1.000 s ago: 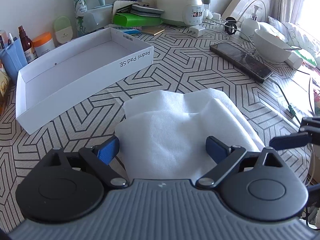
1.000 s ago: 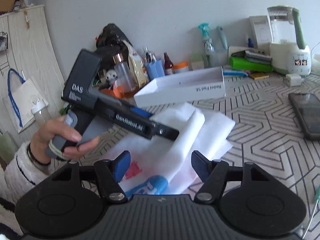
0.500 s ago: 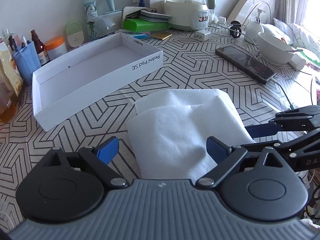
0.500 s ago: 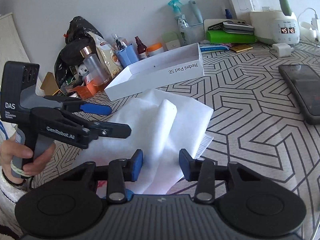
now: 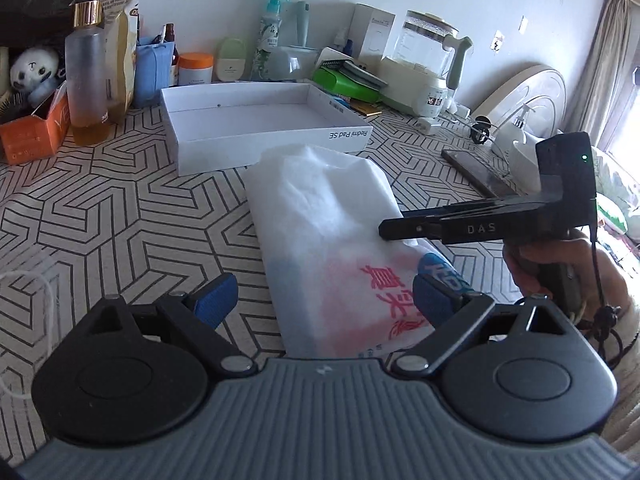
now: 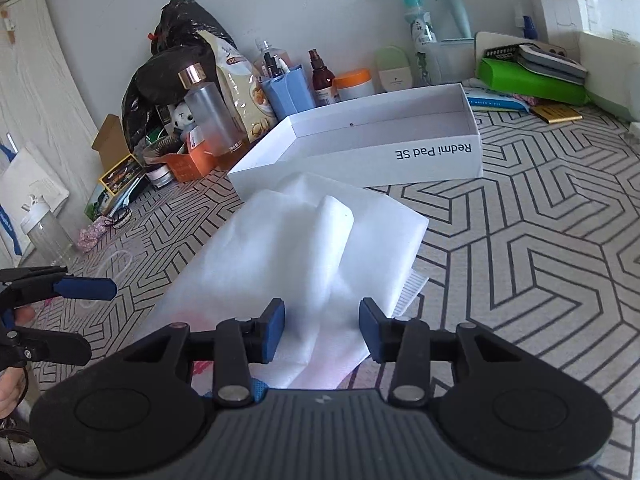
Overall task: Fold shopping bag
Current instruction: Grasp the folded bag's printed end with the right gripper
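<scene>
Fingers of left gripper [image 5: 324, 300] spread wide, off the shopping bag [image 5: 328, 240]; right gripper [image 6: 322, 326], narrowed vs. a sec ago, straddles a raised fold, grip uncertain. Bag now a narrower strip near box [image 5: 256, 128] — fold progressing.

The soft white non-woven shopping bag [image 5: 320, 216] carries red printed characters and a blue patch near its lower end. Under it, the pale grey tablecloth [image 5: 120, 216] bears a black-lined geometric pattern — nested hexagons and chevrons. The shallow white cardboard box [image 5: 256, 132] has grey lettering on its side. Both black plastic grippers — the left gripper [image 5: 325, 300] and the right gripper [image 6: 322, 330] — have blue finger pads and ribbed grey bodies. Behind stand a green flat case [image 6: 532, 80], an orange-lidded jar [image 6: 354, 84], a light blue pen holder [image 6: 288, 90] and a teal-capped spray bottle [image 5: 274, 32].
</scene>
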The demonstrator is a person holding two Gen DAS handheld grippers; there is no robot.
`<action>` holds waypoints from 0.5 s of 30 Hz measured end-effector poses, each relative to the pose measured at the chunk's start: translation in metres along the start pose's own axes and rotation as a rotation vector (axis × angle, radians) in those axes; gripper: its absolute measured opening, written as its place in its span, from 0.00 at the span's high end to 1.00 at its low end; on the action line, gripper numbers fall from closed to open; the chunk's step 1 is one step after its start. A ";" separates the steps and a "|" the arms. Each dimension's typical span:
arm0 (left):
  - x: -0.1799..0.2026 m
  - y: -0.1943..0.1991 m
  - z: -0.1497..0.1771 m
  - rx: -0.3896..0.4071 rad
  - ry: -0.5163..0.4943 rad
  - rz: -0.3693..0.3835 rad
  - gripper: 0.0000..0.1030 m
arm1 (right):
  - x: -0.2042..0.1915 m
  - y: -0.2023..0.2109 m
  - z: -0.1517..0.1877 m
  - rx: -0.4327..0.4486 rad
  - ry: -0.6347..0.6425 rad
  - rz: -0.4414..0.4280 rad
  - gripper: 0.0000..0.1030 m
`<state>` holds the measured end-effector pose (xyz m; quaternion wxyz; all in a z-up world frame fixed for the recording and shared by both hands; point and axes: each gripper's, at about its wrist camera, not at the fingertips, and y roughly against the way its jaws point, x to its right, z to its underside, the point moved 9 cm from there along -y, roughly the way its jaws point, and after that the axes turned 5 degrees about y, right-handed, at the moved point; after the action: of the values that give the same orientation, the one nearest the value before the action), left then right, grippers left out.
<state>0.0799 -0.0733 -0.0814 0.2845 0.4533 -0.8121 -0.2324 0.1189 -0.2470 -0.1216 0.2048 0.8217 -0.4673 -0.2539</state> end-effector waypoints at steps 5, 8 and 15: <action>-0.008 -0.030 0.014 -0.082 -0.041 -0.096 0.07 | -0.032 0.046 0.000 0.145 0.158 0.061 0.52; -0.008 -0.031 0.022 -0.099 -0.018 -0.056 0.07 | -0.072 0.070 0.007 0.198 0.369 0.028 0.52; -0.011 -0.029 0.023 -0.118 0.000 -0.030 0.07 | -0.121 0.040 0.036 -0.043 0.741 -0.059 0.98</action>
<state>0.0868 -0.0751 -0.1198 0.3073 0.4477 -0.7902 -0.2841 0.0182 -0.1645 -0.1001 0.3699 0.8665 -0.3323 0.0455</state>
